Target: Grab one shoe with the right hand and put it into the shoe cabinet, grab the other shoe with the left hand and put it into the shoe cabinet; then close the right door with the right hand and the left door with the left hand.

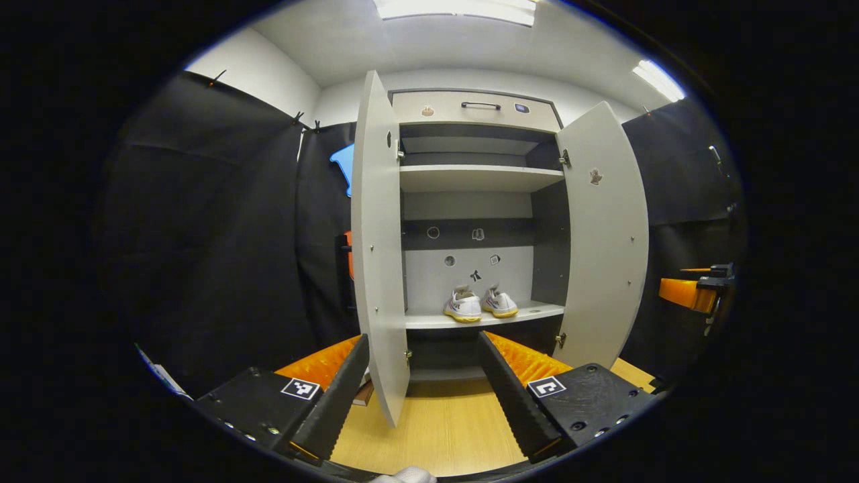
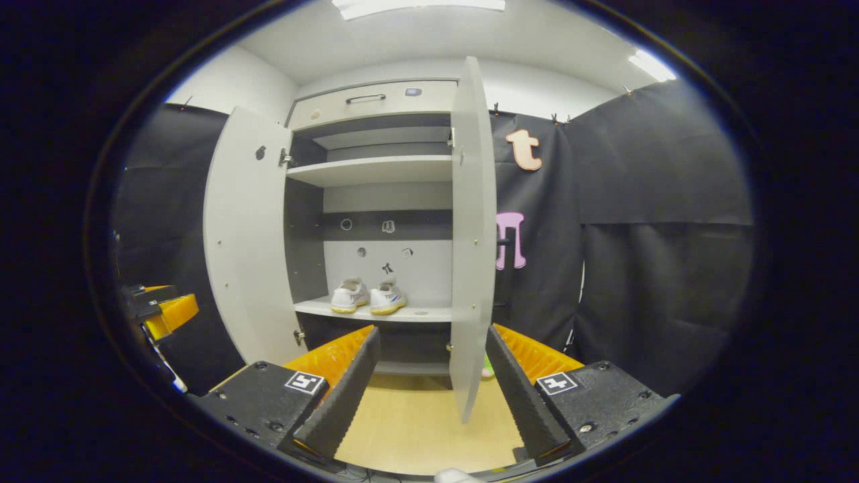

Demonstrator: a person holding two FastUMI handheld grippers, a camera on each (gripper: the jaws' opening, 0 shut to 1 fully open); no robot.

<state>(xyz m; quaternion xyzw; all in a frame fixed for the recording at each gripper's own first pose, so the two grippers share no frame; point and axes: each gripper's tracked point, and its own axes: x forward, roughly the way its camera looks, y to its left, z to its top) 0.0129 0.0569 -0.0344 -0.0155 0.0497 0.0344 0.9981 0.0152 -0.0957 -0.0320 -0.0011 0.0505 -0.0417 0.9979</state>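
At the bottom of each view we see the left gripper [image 1: 424, 396] and right gripper [image 2: 429, 392] with fingers spread, grasping nothing. Beyond, both doors stand open: left door [image 1: 379, 248], right door [image 2: 473, 235]. Farther, at frame center, two shoes [image 1: 480, 304] sit together on the cabinet's lower shelf [image 1: 530, 312].

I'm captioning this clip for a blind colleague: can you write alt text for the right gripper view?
An open shoe cabinet holds two white shoes side by side on its lower shelf, with both doors swung wide. The right hand-held gripper is open and empty, its fingers either side of the right door's edge; the left hand-held gripper shows at the far left.
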